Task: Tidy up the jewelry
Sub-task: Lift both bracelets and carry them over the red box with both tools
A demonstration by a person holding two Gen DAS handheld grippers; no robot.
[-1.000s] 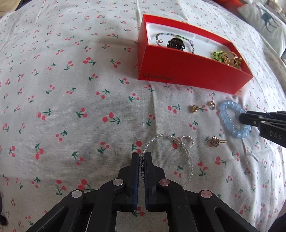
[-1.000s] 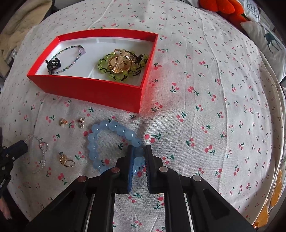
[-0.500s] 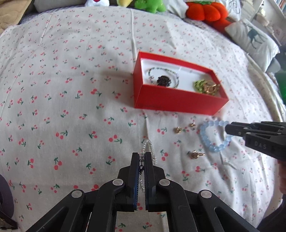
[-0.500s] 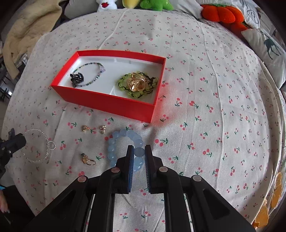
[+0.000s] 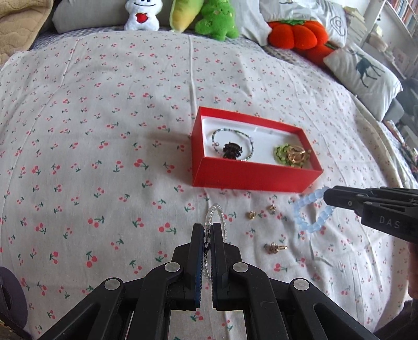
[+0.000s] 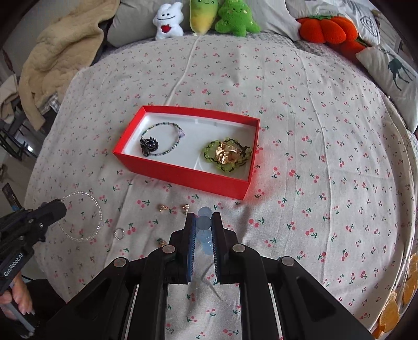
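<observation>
A red box (image 5: 250, 175) (image 6: 183, 174) sits mid-bed and holds a beaded bracelet (image 6: 167, 138), a dark piece (image 6: 149, 144) and a green and gold cluster (image 6: 226, 154). My left gripper (image 5: 207, 228) is shut on a clear bead bracelet (image 5: 215, 211), which hangs above the bedspread; it also shows in the right wrist view (image 6: 83, 217). My right gripper (image 6: 203, 218) is shut on a blue bead bracelet (image 6: 204, 230), lifted off the bed, also seen in the left wrist view (image 5: 311, 210). Three small gold pieces (image 5: 273, 247) (image 5: 252, 215) (image 5: 271, 208) lie on the bed before the box.
The cherry-print bedspread (image 5: 104, 130) covers the bed. Plush toys (image 6: 206, 15), an orange pumpkin cushion (image 6: 326, 28) and a deer pillow (image 6: 392, 68) line the far and right edges. A beige blanket (image 6: 60, 49) lies at the far left.
Both grippers have risen and pulled back, lifting their bracelets off the bedspread. The box and gold pieces now look farther away.
</observation>
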